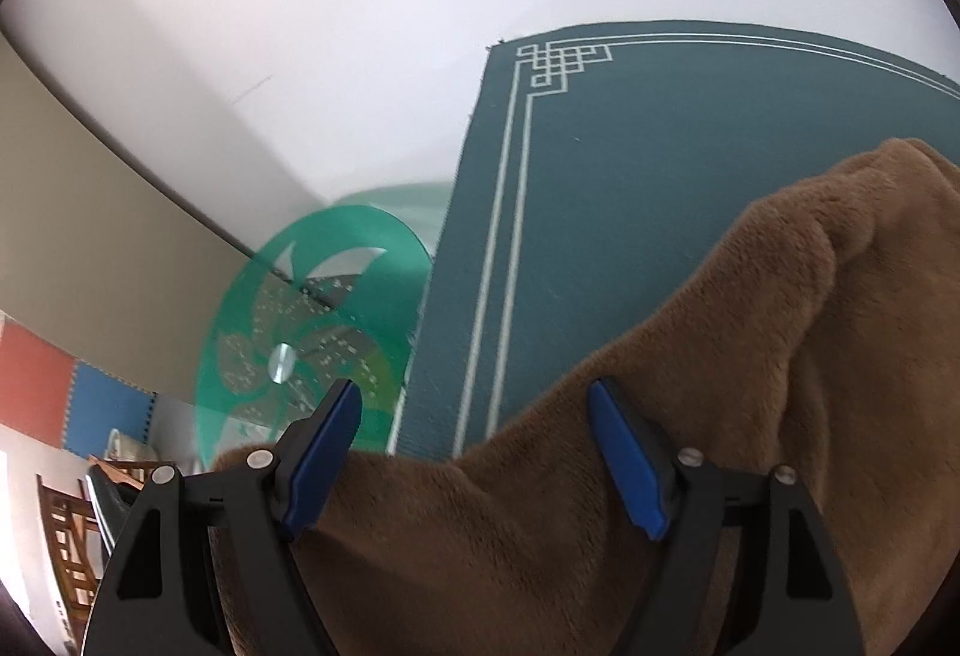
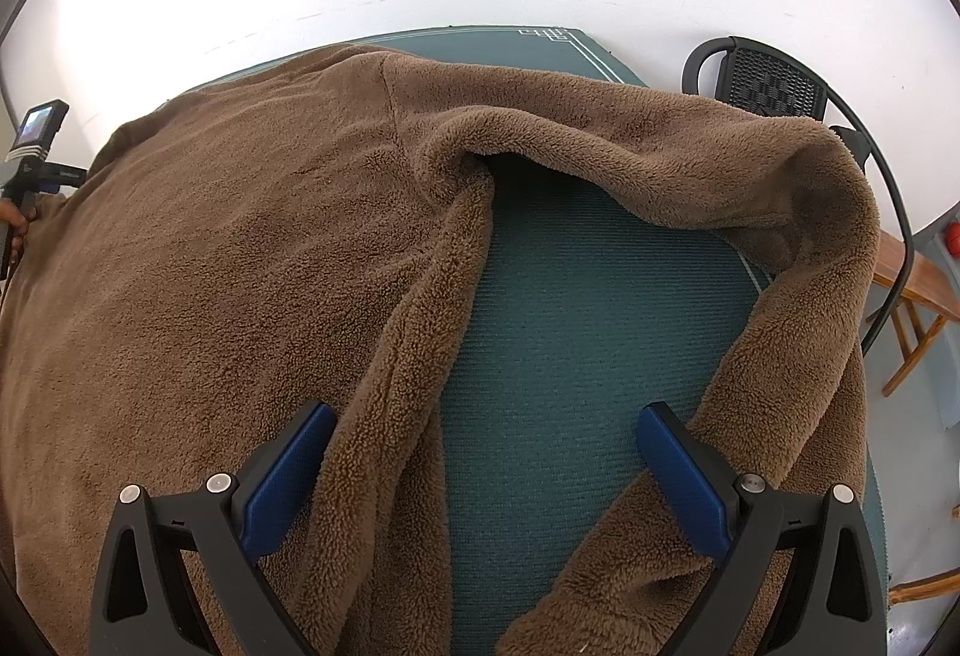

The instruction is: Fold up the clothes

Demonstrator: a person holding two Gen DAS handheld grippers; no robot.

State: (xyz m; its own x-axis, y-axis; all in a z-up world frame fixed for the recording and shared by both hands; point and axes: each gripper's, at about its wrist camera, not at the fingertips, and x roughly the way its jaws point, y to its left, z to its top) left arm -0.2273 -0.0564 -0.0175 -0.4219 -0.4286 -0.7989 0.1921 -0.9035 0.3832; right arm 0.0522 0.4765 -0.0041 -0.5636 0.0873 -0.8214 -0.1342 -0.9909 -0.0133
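A brown fleece garment [image 2: 240, 236] lies spread over a teal mat [image 2: 570, 326] with a white line border. One sleeve curves round a bare patch of mat. My right gripper [image 2: 487, 413] is open above that patch, with the fleece body by its left finger and the sleeve by its right finger. In the left wrist view the fleece [image 1: 720, 356] fills the lower right over the mat [image 1: 630, 146]. My left gripper [image 1: 474, 392] is open, its blue pads wide apart just above the fleece edge and not pressing it.
A translucent green disc [image 1: 318, 308] with a metal hub lies beside the mat's left edge. A black mesh chair [image 2: 774, 83] and a wooden bench [image 2: 912, 278] stand at the right. The left tool's camera unit [image 2: 36, 140] shows at the far left. Red and blue floor tiles [image 1: 36, 386] lie below.
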